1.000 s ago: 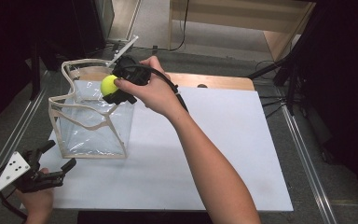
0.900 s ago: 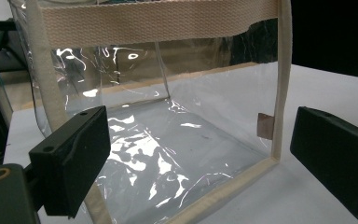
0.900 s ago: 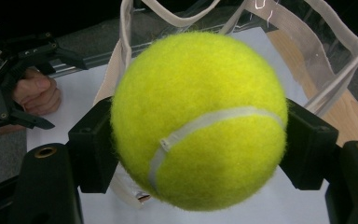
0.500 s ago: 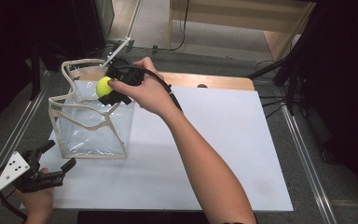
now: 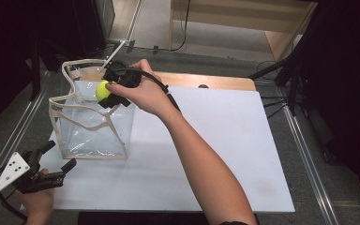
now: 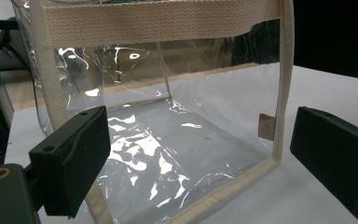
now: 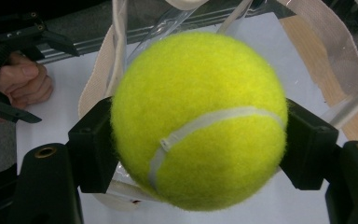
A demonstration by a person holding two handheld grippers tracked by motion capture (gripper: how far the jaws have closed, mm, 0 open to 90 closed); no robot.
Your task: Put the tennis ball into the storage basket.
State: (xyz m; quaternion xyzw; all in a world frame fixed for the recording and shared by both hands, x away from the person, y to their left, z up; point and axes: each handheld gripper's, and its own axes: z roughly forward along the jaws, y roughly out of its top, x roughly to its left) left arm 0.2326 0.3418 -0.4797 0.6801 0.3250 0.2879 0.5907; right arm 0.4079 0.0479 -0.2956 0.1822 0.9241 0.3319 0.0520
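1. Your work rests on a white sheet point(image 5: 225, 140) that covers most of the surface.
2. Past the sheet's far edge you see a strip of bare wood point(image 5: 206, 80) (the surface's own top), with a small dark spot on it near the middle.
3. Beyond that stands a light wooden frame point(image 5: 243, 16), with a black cable hanging down beside its left leg.
4. At your right, black stand legs point(image 5: 281, 70) splay over the grey floor point(image 5: 337, 154).
5. At your left, a metal rail point(image 5: 9, 140) runs along the surface's side.
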